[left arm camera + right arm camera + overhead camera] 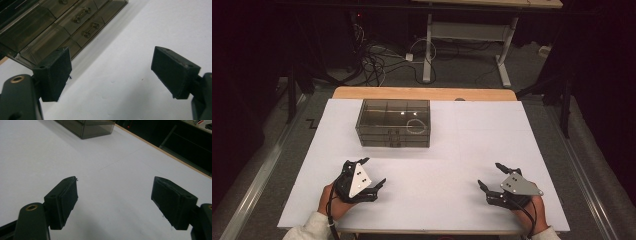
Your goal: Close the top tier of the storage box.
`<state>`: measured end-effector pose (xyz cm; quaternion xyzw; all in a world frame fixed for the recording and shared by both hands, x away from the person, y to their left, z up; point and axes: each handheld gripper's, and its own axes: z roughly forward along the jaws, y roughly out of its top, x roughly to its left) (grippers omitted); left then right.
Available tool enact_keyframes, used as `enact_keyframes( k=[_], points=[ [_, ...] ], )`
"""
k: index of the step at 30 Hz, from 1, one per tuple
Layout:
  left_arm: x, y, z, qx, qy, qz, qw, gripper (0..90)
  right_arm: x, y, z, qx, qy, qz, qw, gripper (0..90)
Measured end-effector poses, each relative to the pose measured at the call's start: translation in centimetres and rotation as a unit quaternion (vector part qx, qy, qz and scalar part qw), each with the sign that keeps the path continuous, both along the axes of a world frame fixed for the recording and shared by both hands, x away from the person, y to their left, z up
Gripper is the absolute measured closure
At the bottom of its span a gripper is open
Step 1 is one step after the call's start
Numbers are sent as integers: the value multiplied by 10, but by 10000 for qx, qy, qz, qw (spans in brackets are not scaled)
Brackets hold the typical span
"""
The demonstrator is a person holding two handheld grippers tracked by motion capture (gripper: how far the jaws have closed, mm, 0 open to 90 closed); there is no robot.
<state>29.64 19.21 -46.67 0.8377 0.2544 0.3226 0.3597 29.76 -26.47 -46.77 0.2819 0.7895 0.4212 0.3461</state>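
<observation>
On the white table (452,150) we see a smoky drawer box (393,123) at twelve o'clock, our left gripper (374,172) and right gripper (491,176) both spread wide, holding nothing.

Quantity: one smoked-plastic drawer box (393,123), one white table sheet (472,150), two hand-held grippers, left gripper (376,172) and right gripper (490,176).
</observation>
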Motion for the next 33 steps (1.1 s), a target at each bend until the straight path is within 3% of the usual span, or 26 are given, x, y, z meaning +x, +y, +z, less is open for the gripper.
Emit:
enact_keyframes(
  k=[8,15,26,33],
  points=[
    [-4,8,-4,15,108,96,9999,157,1,-2,0,-8,-13,1,10000,215],
    [-7,9,-7,-110,188,133,9997,156,1,-3,0,-4,-27,-25,10000,215],
    [-8,3,-8,-68,142,-69,9999,156,-1,-3,2,-40,-80,-108,9999,215],
    [-6,6,-7,-66,117,14,9999,157,6,-3,-3,-56,40,-121,9999,215]
  ],
)
